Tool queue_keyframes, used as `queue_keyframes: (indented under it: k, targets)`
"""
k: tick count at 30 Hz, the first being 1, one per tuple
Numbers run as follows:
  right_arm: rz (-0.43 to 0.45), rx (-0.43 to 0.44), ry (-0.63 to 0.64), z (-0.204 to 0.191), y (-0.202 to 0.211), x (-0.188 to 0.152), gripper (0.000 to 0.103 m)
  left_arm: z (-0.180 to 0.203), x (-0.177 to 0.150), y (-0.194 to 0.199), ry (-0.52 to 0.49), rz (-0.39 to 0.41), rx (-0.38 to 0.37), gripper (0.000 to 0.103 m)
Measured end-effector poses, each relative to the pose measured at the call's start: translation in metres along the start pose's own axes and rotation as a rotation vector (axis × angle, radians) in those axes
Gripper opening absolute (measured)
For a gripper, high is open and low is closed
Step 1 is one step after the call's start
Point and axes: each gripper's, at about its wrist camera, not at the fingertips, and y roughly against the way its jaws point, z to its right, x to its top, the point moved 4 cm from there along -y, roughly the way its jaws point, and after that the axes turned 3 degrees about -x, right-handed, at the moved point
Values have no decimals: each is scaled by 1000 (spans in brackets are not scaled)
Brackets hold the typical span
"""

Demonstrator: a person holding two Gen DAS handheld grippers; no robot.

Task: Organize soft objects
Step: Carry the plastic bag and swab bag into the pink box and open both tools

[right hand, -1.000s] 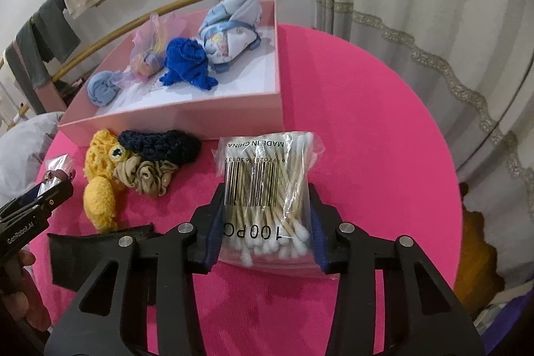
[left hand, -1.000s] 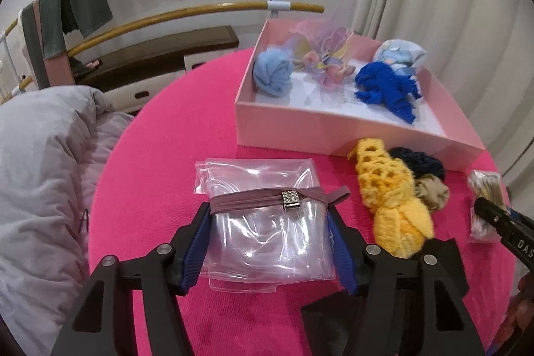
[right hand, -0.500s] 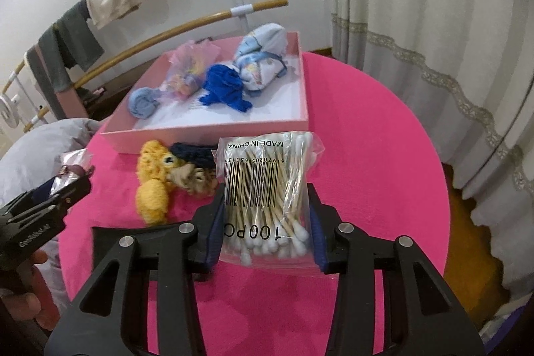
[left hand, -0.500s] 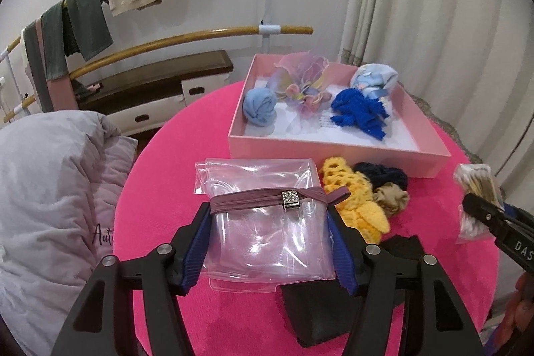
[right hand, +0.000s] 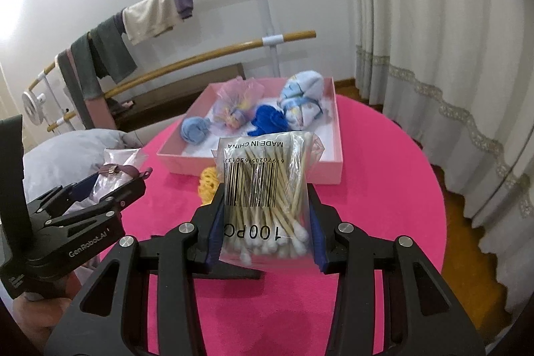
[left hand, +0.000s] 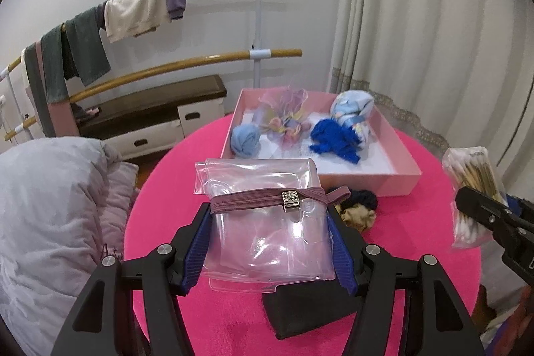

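Observation:
My left gripper is shut on a clear plastic pouch banded by a mauve elastic with a small silver clasp, held above the pink round table. My right gripper is shut on a bag of cotton swabs, also held off the table. The swab bag and right gripper show at the right edge of the left wrist view. A pink box at the back holds a light blue ball, a pastel tulle bundle, a royal blue cloth and a pale printed roll.
Before the box lie a navy scrunchie, a tan scrunchie and a yellow crocheted piece. A black cloth lies on the near table. A grey duvet is left, a rail with hung clothes behind, curtains right.
Both grippers have risen and drawn back from the table with their loads still gripped. The box and the scrunchies now look smaller and farther away.

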Motion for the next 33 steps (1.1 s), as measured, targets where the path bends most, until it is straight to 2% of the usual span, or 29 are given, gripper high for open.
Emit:
queue_keyframes:
  k: [9, 19, 25, 33]
  targets:
    - [49, 8, 20, -10, 21, 10, 39, 10, 9, 32, -1, 58, -5, 60]
    - [61, 5, 34, -15, 27, 12, 39, 14, 8, 44, 3, 66, 0, 60]
    - [70, 4, 42, -12, 25, 22, 39, 19, 20, 31, 7, 66, 2, 60]
    - [95, -8, 42, -2, 8, 60, 39, 12, 48, 7, 33, 58, -17, 60]
